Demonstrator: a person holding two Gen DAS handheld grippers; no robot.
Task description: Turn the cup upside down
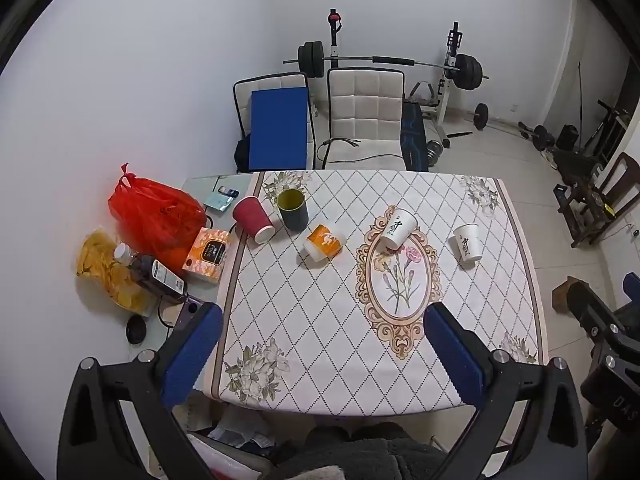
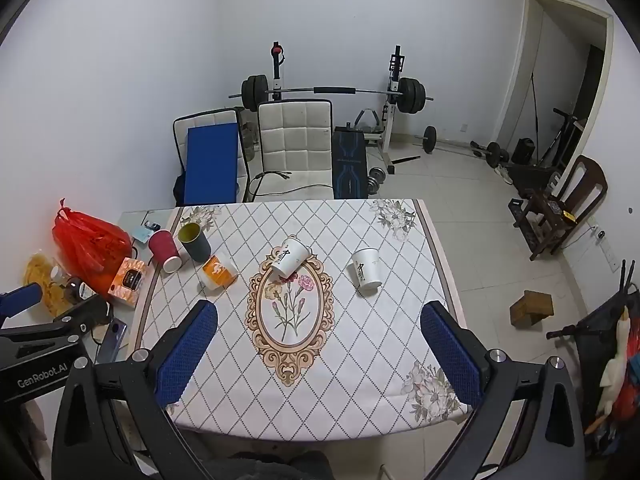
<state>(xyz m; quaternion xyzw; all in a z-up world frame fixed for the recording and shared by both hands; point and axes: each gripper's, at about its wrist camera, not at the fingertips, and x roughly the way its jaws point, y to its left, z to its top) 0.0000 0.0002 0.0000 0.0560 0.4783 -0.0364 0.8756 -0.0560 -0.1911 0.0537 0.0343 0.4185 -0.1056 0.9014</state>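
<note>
Several cups stand on the patterned tablecloth [image 1: 320, 320]. A dark green cup [image 1: 293, 209] with a yellow inside stands upright, mouth up, at the far left. A red paper cup [image 1: 253, 219], an orange-and-white cup [image 1: 323, 242] and two white printed paper cups [image 1: 397, 228] [image 1: 467, 241] stand mouth down. The same cups show in the right wrist view: green [image 2: 194, 242], red [image 2: 165, 250], orange [image 2: 218, 271], white [image 2: 289, 257] [image 2: 365, 268]. My left gripper [image 1: 322, 354] and right gripper [image 2: 318, 354] are both open and empty above the table's near edge.
Left of the cloth lie a red plastic bag [image 1: 154, 214], a tissue box [image 1: 208, 254], a dark bottle [image 1: 154, 274], a snack bag [image 1: 104, 268] and a phone [image 2: 113, 338]. Two white chairs [image 1: 364, 116] stand behind the table, with a barbell rack [image 1: 452, 64] beyond. A wooden box [image 2: 532, 308] sits on the floor.
</note>
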